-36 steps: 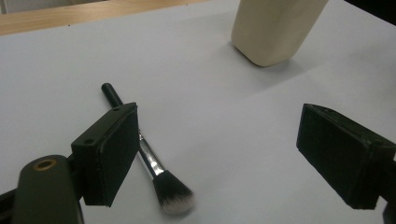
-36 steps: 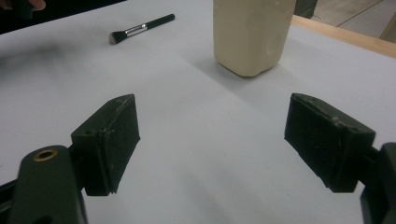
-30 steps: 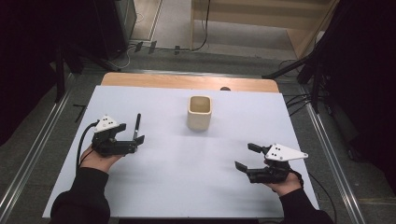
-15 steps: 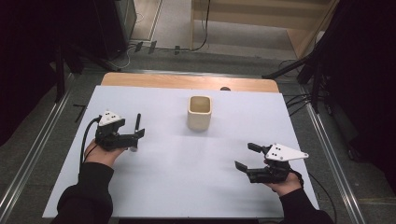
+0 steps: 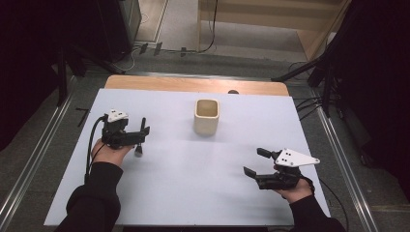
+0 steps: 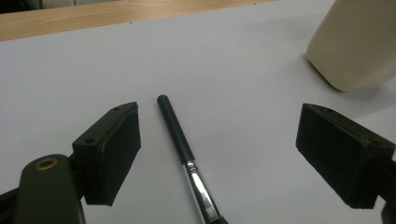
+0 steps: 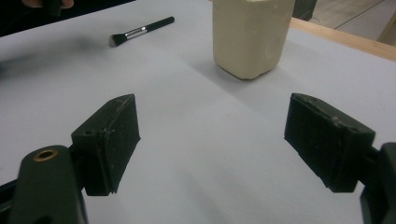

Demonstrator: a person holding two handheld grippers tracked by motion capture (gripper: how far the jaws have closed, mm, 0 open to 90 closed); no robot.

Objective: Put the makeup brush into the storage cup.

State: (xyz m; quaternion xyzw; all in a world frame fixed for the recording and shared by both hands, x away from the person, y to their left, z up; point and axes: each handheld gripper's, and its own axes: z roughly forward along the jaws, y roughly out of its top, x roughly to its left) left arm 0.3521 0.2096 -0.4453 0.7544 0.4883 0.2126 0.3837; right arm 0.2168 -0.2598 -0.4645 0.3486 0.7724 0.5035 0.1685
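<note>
A makeup brush (image 5: 140,137) with a black handle and silver ferrule lies flat on the white table (image 5: 193,188) at the left. My left gripper (image 5: 141,137) is open and straddles it. In the left gripper view the brush (image 6: 180,137) rests between the two pads, touching neither, with its handle pointing away. A cream cup (image 5: 207,116) stands upright at the table's middle back, and its side shows at the upper right (image 6: 359,42). My right gripper (image 5: 254,162) hovers open and empty at the front right. Its view looks toward the cup (image 7: 252,32) and the brush (image 7: 140,31).
A bare wooden strip (image 5: 193,85) runs along the table's far edge. Metal rails (image 5: 34,159) flank both sides, and cables lie on the floor beyond. The wide white surface between the cup and both hands holds nothing.
My left gripper has edged forward and to the right, so its open jaws now stand on either side of the brush. The right gripper, cup and brush have stayed put.
</note>
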